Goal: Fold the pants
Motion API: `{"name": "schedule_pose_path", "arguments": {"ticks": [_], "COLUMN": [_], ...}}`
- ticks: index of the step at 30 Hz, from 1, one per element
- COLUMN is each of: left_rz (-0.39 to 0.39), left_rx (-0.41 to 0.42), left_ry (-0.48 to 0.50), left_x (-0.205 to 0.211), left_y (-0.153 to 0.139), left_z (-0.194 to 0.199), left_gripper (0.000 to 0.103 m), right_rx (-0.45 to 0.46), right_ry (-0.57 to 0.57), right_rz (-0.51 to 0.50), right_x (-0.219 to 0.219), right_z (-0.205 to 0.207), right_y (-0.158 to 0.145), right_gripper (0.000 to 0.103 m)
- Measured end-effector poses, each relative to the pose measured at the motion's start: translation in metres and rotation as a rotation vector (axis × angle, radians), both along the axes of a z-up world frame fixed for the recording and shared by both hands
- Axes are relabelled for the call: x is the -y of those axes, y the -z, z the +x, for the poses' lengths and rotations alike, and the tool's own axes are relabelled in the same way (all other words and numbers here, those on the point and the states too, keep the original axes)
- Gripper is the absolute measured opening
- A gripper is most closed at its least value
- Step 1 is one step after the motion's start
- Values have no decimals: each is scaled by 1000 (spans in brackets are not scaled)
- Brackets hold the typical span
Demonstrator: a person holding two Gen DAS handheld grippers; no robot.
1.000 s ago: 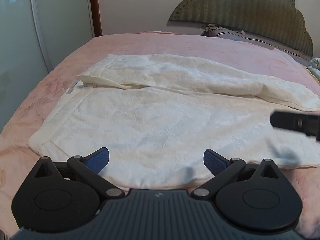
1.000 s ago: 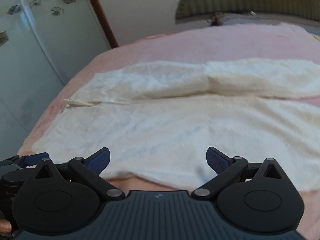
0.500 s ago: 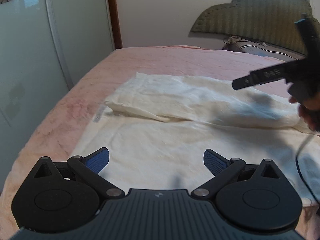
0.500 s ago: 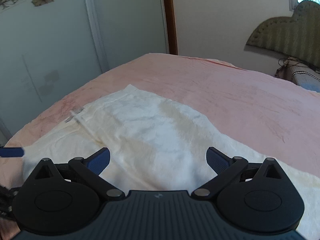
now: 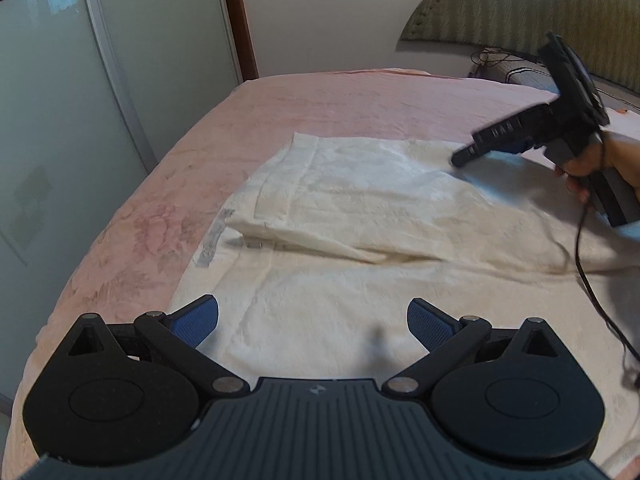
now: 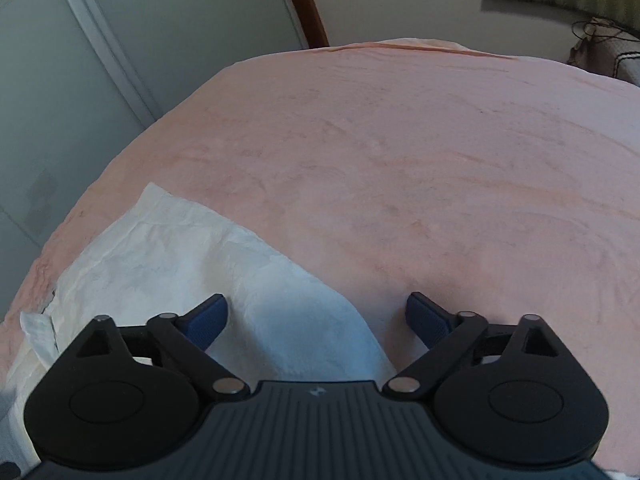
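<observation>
Cream white pants (image 5: 360, 216) lie spread flat on the pink bed (image 5: 312, 100), waistband to the left, the far leg lying partly over the near one. My left gripper (image 5: 313, 322) is open and empty, just above the near leg's cloth. My right gripper (image 6: 317, 318) is open and empty, low over the far edge of the pants (image 6: 168, 264), where cloth meets bedspread (image 6: 420, 168). In the left wrist view the right gripper (image 5: 464, 158) shows at the upper right, held in a hand, hovering over the far leg.
Frosted sliding wardrobe doors (image 5: 80, 100) stand along the bed's left side. A padded headboard (image 5: 540, 12) and a pillow with cables sit at the far right. The right gripper's black cable (image 5: 588, 280) trails over the pants.
Both grippers have lifted and swung left toward the waistband. The right gripper moved across to the far edge of the pants and dropped lower. Both stayed open.
</observation>
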State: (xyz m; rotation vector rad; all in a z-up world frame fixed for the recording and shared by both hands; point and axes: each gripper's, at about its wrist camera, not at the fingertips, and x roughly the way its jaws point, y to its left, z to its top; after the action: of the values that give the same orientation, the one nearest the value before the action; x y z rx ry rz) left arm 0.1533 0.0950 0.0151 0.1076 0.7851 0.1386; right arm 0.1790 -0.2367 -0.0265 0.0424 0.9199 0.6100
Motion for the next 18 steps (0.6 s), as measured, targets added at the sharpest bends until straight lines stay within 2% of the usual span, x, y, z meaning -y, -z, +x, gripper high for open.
{"name": "schedule_pose_path", "arguments": {"ticks": [1, 2, 3, 5, 7, 9, 12, 15, 18], "left_rz": [-5, -9, -16, -52, -122, -236, -426, -526, -570], "left_rx": [5, 9, 12, 29, 77, 123, 165, 180, 197], "left_ry": [-10, -22, -36, -58, -88, -110, -159, -173, -223], "left_x": [-2, -4, -6, -13, -24, -37, -59, -69, -77], "left_y": [-1, -2, -4, -8, -17, -24, -28, -29, -25], "left_z": [7, 13, 21, 34, 44, 52, 71, 87, 97], "left_gripper": [102, 102, 102, 102, 102, 102, 102, 102, 101], "right_rx": [13, 23, 47, 140, 291, 453, 640, 759, 769], "right_ry": [-35, -61, -71, -95, -137, -219, -359, -470, -524], "right_rz": [-6, -3, -8, -45, -140, -230, -362, -472, -499], "right_x": [-3, -5, -6, -12, -25, -37, -51, -56, -50], "right_z": [-3, -7, -12, -31, -62, -104, -172, -222, -240], "right_y": [-2, -5, -9, -19, -30, -39, -40, -28, -15], "right_gripper": [68, 46, 36, 25, 20, 18, 17, 17, 16]}}
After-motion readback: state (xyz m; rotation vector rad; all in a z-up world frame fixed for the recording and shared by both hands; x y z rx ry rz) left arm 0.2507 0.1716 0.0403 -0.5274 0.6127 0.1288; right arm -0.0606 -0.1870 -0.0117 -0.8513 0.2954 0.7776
